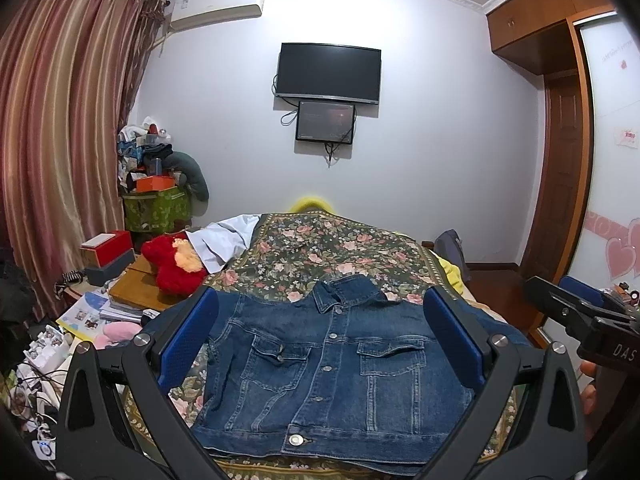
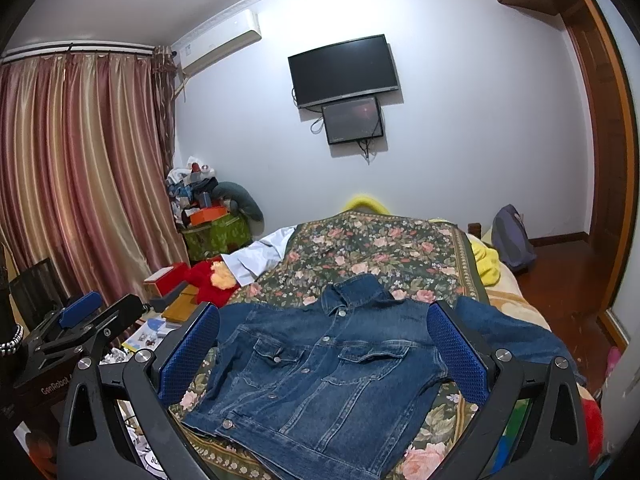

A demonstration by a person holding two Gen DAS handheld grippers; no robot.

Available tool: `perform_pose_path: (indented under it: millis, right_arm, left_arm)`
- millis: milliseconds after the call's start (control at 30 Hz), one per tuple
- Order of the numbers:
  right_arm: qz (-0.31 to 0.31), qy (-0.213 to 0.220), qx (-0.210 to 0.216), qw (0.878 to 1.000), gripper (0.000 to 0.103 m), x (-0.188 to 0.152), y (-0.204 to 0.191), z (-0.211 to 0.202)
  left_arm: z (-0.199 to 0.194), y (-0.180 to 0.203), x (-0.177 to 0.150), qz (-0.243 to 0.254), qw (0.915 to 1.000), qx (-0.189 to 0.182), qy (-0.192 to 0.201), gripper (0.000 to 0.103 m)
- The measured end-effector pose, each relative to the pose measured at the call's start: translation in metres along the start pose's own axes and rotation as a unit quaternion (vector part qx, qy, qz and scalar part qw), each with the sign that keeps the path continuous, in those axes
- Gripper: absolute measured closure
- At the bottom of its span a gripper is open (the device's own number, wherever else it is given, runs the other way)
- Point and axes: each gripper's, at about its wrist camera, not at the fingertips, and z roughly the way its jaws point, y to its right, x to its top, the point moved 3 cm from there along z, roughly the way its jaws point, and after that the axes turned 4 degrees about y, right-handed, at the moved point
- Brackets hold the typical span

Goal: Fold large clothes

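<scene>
One bed (image 1: pixel 360 248) fills the middle of the room, covered by a single dark floral spread. On its near end lies one denim jacket (image 1: pixel 332 364), front up and buttoned, collar pointing toward the far wall, hem toward the cameras. It has two chest pockets with flaps. In the left wrist view five metal buttons can be counted down the placket. From the right wrist view one sleeve (image 2: pixel 508 332) stretches out flat to the right across the bed; the other sleeve cannot be made out clearly.

Behind the bed, one striped curtain (image 1: pixel 60 120) hangs on the left, one air conditioner (image 1: pixel 218 6) sits high on the wall, and two dark screens hang one under the other: a larger television (image 1: pixel 328 72) and a smaller monitor (image 1: pixel 325 122).

There are two tongs. The left tongs (image 1: pixel 320 344) hang above the jacket with their two blue-padded fingers spread wide, holding nothing; the jacket shows between them. The right tongs (image 2: pixel 324 356) are likewise spread wide and empty, above the same garment. Each pair also shows at the edge of the other's view, side by side and apart.

Left of the bed, one red plush toy (image 1: pixel 174 264) lies beside one white garment (image 1: pixel 224 244), near a cluttered desk (image 1: pixel 136 292) with books and boxes.
</scene>
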Motion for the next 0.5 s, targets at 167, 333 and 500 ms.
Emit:
perform_pose_path:
  millis: [167,333,500]
  right_arm:
    - [0.003,-0.014,0.001,1.000,0.000,0.001,0.000,0.016]
    - [0.004,-0.033,0.016,0.999,0.000,0.004,-0.004,0.049]
    - [0.001,-0.070,0.032,0.997,0.000,0.008,-0.010,0.115]
  left_arm:
    - [0.016,-0.009,-0.002,-0.007,0.9999,0.009,-0.009,0.000]
    - [0.045,-0.036,-0.004,-0.027,0.9990,0.029,-0.021,0.000]
    - [0.093,-0.080,-0.010,-0.034,0.9946,0.087,-0.045,0.000]
